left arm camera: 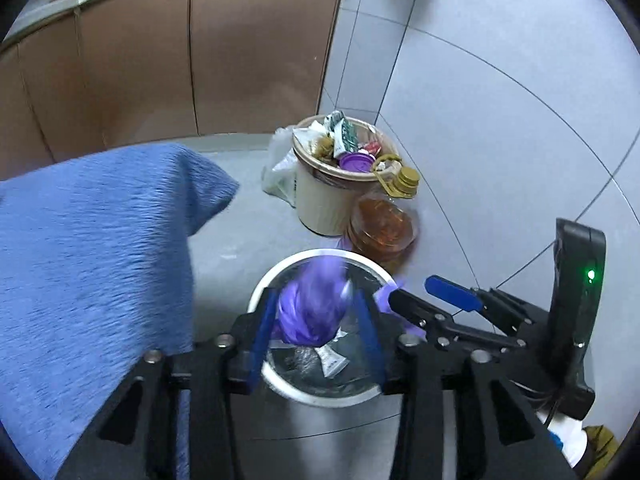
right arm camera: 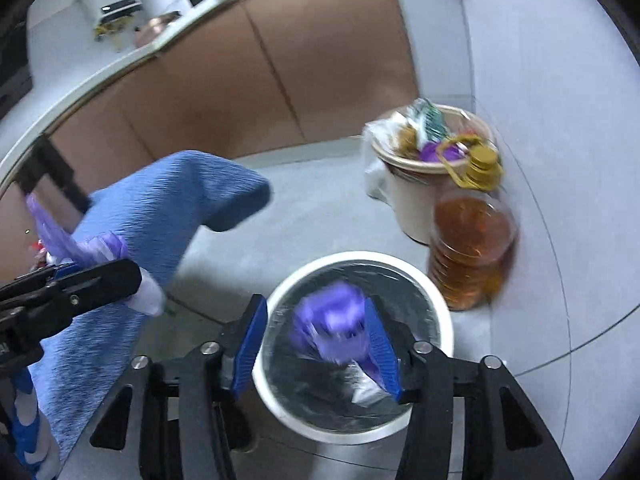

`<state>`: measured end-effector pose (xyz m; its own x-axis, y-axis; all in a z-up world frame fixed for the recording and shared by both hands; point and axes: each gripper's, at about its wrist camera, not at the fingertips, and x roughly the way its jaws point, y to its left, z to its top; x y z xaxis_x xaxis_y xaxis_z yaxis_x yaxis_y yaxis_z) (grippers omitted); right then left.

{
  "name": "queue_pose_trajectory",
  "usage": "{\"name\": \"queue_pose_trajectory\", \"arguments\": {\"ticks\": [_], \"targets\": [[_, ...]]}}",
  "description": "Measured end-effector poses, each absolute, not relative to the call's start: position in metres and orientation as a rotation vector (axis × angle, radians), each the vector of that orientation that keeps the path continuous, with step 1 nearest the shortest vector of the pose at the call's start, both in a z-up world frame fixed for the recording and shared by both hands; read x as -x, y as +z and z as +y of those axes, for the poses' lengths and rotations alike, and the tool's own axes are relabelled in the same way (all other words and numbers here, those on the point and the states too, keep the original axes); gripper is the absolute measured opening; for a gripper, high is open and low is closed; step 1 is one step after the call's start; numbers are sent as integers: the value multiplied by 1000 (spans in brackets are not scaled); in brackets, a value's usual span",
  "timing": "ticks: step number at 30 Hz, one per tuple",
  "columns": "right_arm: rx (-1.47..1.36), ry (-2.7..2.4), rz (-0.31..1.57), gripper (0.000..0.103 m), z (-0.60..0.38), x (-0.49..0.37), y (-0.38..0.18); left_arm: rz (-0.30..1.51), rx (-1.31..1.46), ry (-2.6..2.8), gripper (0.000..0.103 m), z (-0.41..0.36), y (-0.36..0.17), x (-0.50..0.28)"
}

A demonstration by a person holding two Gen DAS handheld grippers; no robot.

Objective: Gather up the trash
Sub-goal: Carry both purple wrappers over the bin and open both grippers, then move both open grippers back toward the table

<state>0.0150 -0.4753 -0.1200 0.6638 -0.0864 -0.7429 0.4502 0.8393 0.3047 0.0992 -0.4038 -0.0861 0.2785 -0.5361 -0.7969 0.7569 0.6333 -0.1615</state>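
A white-rimmed waste bin (left arm camera: 260, 296) with a clear liner stands on the floor below both grippers; it also shows in the right wrist view (right arm camera: 440, 300). A blurred purple bag (left arm camera: 314, 306) hangs over its mouth, also seen in the right wrist view (right arm camera: 336, 328). My left gripper (left arm camera: 316, 328) is open, fingers either side of the bag. My right gripper (right arm camera: 320, 336) is open above the bin, the bag against its right finger (right arm camera: 380, 344). Foil and paper scraps (left arm camera: 332, 360) lie inside the bin.
A beige bin (left arm camera: 320, 200) overfilled with rubbish stands by the wall, with an oil bottle (left arm camera: 384, 228) beside it. A blue cloth-covered shape (left arm camera: 92, 264) is at left. Brown cabinets (left arm camera: 200, 60) are behind, and a tiled wall (left arm camera: 500, 100) is at right.
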Motion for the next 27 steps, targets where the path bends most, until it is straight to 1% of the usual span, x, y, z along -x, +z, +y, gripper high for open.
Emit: {"name": "queue_pose_trajectory", "arguments": {"ticks": [1,2,6,9,11,19,27], "targets": [[-502,-329,796,54,-477,-15,-121,951,-262,-885,49,-407,-89,-101],[-505,-343,798,55,-480,-13,-122,958,-252,-892,50,-410,-91,-103],[-514,-369,800,55,-482,-7,-120,972,-210,-905,51,-410,-89,-106],[-509,-369,786,55,-476,0,-109,930,-206,-890,51,-396,-77,-102],[-497,-361,769,55,-470,1,-99,870,-221,-850,51,-382,-65,-97],[-377,-256,674,58,-408,-6,-35,618,-204,-654,51,-284,-6,-74],[-255,-89,595,59,-322,-24,25,566,-195,-532,51,-182,30,-58]]}}
